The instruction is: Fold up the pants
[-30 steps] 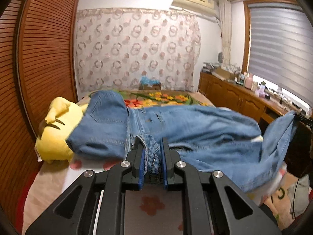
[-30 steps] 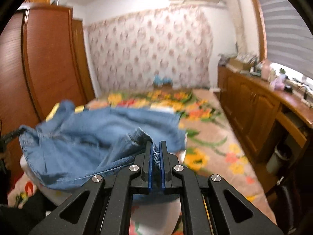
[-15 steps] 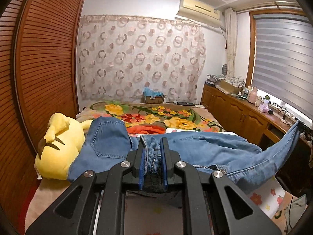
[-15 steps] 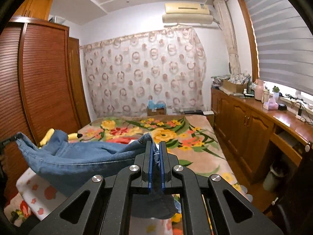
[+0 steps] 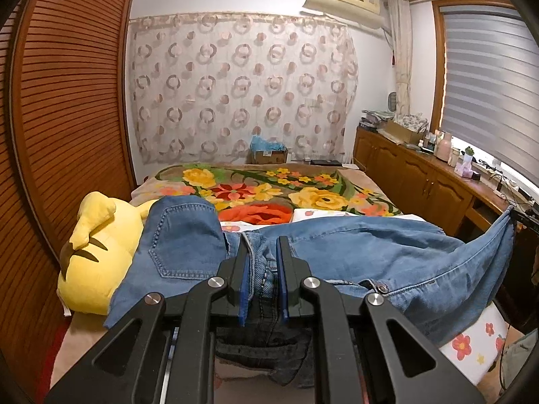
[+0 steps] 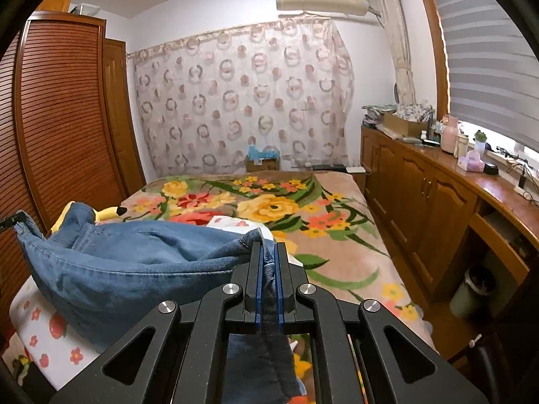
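Jeans (image 5: 353,252) stretched above bed (image 5: 303,185), sagging between grippers; left gripper (image 5: 262,282) jaws pinching waistband, right gripper (image 6: 268,279) jaws pinching leg end. Yellow plush (image 5: 97,252) beside jeans.

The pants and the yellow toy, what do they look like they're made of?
Pants: blue denim, matte, judging by the contrast stitching, sewn pocket and metal button. Yellow toy: probably plush fabric, soft and fuzzy-looking, with a rounded stuffed shape.
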